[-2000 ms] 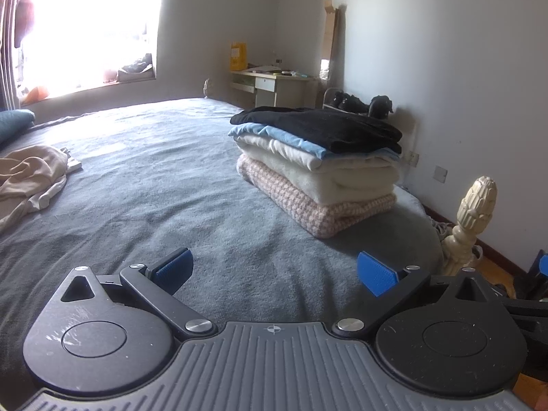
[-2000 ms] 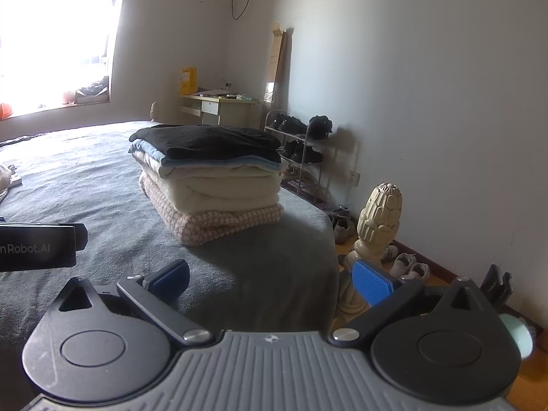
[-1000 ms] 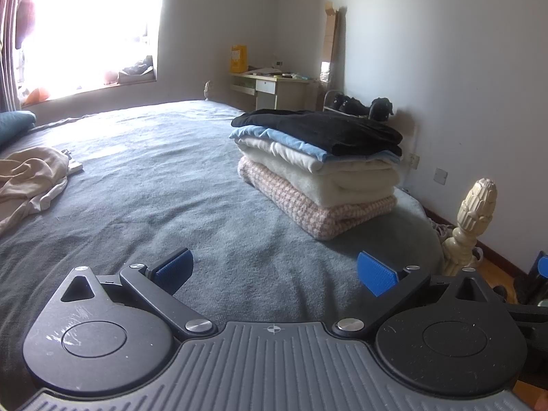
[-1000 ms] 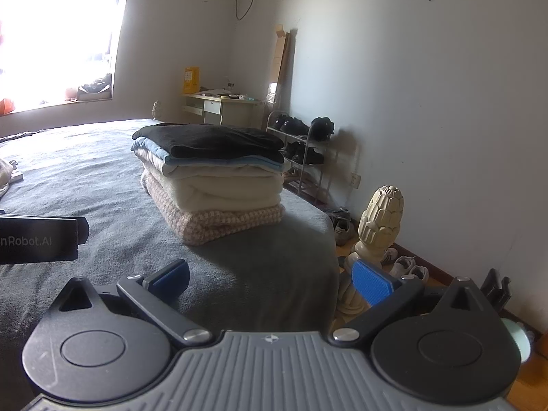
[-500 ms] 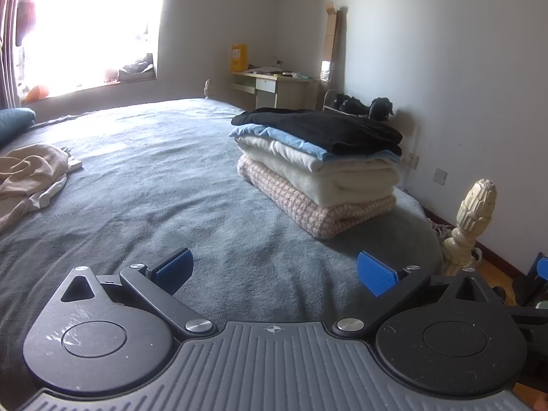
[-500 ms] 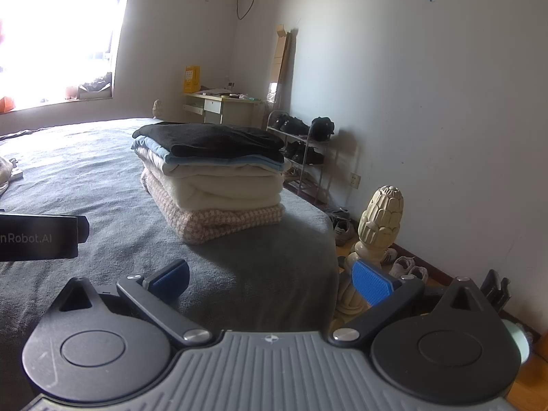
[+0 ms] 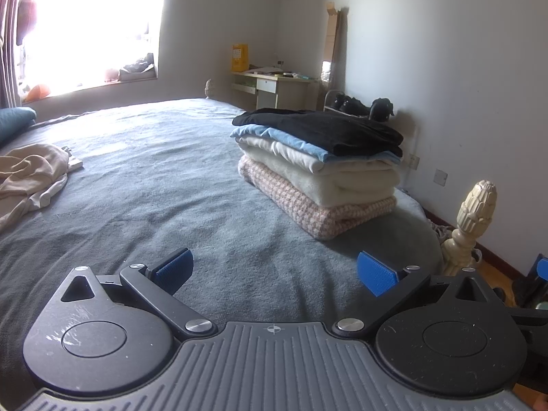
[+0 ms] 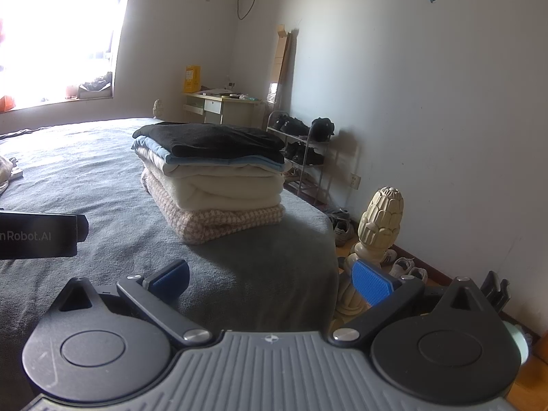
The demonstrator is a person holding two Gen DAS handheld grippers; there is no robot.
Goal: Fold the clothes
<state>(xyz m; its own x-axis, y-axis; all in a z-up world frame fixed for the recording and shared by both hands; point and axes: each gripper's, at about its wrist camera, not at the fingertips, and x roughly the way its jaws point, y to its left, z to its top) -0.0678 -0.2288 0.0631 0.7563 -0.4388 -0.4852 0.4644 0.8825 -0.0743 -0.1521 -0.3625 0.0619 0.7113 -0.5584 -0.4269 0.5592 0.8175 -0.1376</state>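
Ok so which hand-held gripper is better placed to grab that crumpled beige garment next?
Left, probably. The beige garment lies on the bed's left side, nearer the open, empty left hand-held gripper. The right hand-held gripper, also open, sits near the bed's right edge facing the folded stack.

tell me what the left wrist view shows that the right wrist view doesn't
Only the left wrist view shows most of the crumpled beige garment, still unfolded on the bed, and a teal pillow. Only the right wrist view shows the shoe rack's shelves, sneakers on the floor, and the left gripper's black body at the frame edge. Both show the folded stack on the grey bed, the carved bedpost, the desk, and open, empty jaws on the left gripper and right gripper.
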